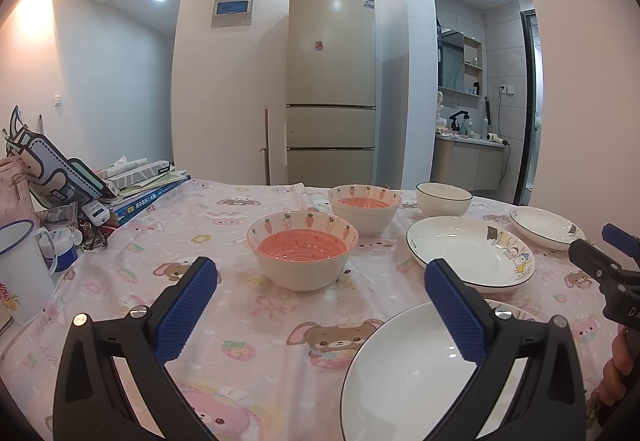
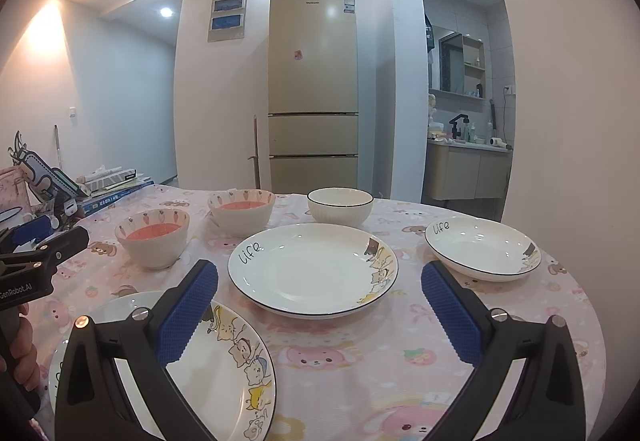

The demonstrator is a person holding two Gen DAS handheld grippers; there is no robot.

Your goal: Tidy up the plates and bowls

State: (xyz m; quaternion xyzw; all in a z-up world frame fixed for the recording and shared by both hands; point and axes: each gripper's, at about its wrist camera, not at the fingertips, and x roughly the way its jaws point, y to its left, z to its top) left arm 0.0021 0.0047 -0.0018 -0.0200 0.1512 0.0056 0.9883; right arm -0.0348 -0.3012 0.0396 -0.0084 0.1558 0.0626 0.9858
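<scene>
Table w/ pink cartoon cloth [image 2: 344,353], 3 plates [image 2: 312,269], 3 bowls [image 2: 152,237], books [image 1: 148,193], mug [image 1: 20,265]

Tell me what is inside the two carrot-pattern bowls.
Nothing shows in the near carrot bowl: only its bare pink ribbed bottom. The far carrot bowl shows pink too, but its near wall hides part of the bottom.

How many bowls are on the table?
3: near carrot bowl front left, second carrot bowl behind it, white ribbed bowl farthest right. None looks hidden.
</scene>
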